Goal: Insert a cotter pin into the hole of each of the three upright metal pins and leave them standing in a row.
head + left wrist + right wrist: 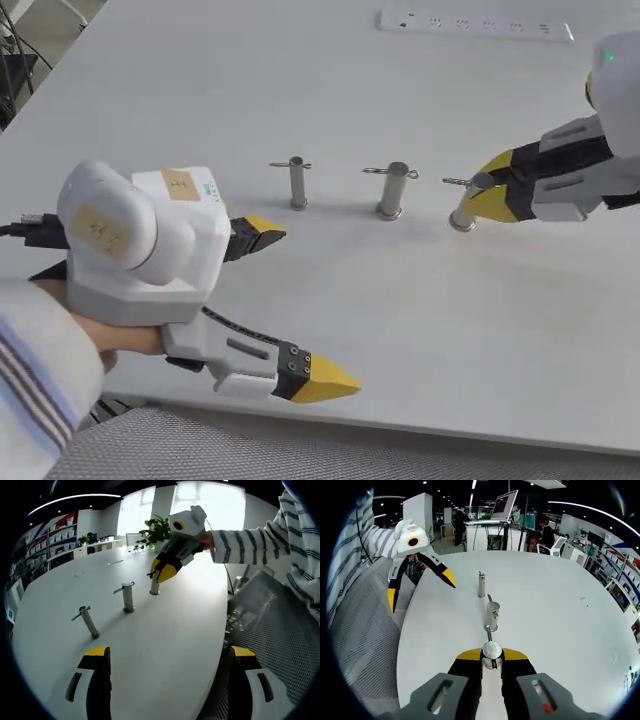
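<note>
Three upright metal pins stand in a row on the white table, each with a cotter pin through its top: the left pin (297, 184), the middle pin (393, 191) and the right pin (466, 208). My right gripper (480, 190) comes in from the right, its yellow-tipped jaws shut around the right pin (492, 655). The right gripper view looks along the row to the middle pin (492, 615) and the far pin (481, 584). My left gripper (300, 305) is open near the table's front edge, with nothing in it and short of the left pin (89, 621).
A white power strip (475, 25) lies at the far edge of the table (450, 300). A grey mesh chair (250, 445) sits below the near table edge. Desks and people stand in the room behind.
</note>
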Tool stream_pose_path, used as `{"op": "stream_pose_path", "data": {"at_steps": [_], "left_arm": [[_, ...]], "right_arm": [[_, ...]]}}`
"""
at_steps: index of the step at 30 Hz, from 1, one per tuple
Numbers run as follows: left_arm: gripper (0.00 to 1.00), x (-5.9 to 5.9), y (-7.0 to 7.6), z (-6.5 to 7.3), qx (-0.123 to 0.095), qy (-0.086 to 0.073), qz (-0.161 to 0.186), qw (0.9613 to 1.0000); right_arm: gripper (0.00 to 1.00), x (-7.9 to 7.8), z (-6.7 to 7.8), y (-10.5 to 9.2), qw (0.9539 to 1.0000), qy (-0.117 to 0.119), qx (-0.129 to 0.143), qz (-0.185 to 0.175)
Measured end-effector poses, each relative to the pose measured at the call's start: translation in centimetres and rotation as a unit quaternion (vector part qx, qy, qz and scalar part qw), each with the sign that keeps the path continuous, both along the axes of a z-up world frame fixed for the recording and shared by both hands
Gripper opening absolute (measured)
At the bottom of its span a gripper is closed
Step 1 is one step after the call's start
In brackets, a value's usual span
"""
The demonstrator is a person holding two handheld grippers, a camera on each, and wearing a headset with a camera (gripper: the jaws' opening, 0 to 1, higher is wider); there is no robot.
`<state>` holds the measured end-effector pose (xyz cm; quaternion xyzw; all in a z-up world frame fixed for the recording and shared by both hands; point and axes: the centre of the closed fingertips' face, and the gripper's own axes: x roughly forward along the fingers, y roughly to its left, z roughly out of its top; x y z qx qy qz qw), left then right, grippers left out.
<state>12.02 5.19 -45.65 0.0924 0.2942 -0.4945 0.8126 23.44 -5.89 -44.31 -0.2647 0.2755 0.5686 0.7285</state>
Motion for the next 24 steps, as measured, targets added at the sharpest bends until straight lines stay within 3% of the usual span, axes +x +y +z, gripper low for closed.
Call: {"op": "stream_pose_path", "data": {"at_steps": [6,12,24], "left_arm": [[0.97,-0.1,0.5,0.0,0.000,0.005,0.010,0.9999],[0.96,-0.1,0.9,-0.3,0.002,0.010,0.018,0.9998],[0.96,0.4,1.2,-0.1,0.006,0.006,0.023,0.9997]], "right_arm": [[0.08,0.3,-1.0,-1.1,0.9999,0.005,-0.010,-0.001],[0.08,0.5,-1.3,-2.0,0.9997,0.014,-0.002,-0.019],[0.08,1.0,-1.5,-2.1,0.9995,0.020,0.012,-0.022]]}}
